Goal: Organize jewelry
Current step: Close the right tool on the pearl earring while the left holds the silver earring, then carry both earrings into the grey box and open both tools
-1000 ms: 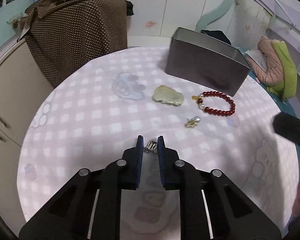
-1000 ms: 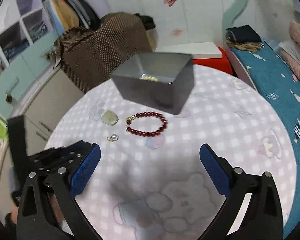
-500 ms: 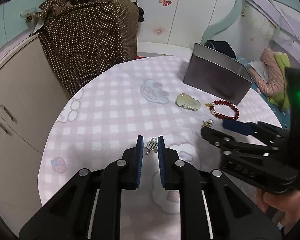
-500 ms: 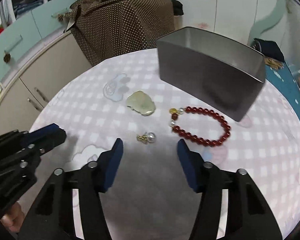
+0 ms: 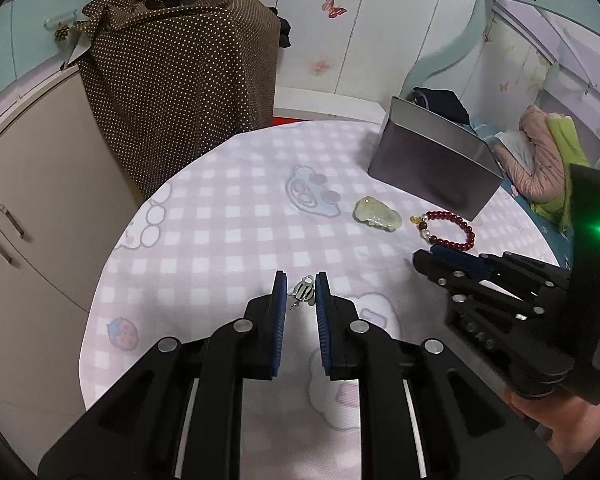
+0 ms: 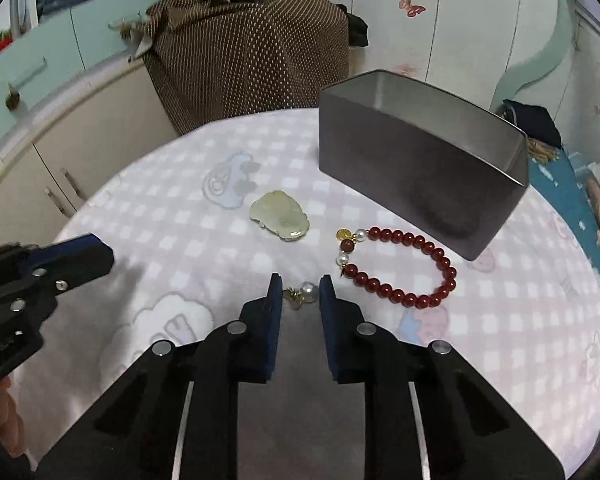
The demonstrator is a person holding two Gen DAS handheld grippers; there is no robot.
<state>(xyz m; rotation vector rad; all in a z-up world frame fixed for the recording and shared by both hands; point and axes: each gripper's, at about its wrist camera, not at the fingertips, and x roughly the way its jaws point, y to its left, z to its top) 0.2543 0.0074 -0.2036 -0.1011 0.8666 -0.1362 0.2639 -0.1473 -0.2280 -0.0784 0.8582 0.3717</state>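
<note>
Left gripper [image 5: 301, 294] is clamped on a small silver charm [image 5: 305, 293], ribbed metal with a loop on top, pinched between the blue ribbed pads and held above the tablecloth [image 5: 220, 240]. Right gripper [image 6: 299, 290] has its jaws narrowed around a pearl earring [image 6: 301, 292], one round white pearl on a small gold fitting; a thin gap shows on each side, so I can't tell if the pads are touching it. The earring lies on the cloth. Landmark is the metal box [image 6: 416, 168]: rectangular, open top, dull grey brushed steel, smooth walls, rounded corners. Only the bare inner wall shows, contents can't be seen from either view. Just in front of the box sits a red bead bracelet [image 6: 404, 268], glossy round dark-red beads plus two white pearl beads and a gold disc charm, lying in a loop, near the box's front wall but apart from it. Front-left of the box is a jade pendant [image 6: 280, 218], pale green-white, flat, irregular carved outline, waxy finish. The earring and right gripper tips are further out from the box than the bracelet and the pendant. Cloth is soft pink-and-white check with cartoon prints, over a round table. Behind the box, on its left, a brown polka-dot fabric [image 5: 180, 80] is draped over something bulky.
</note>
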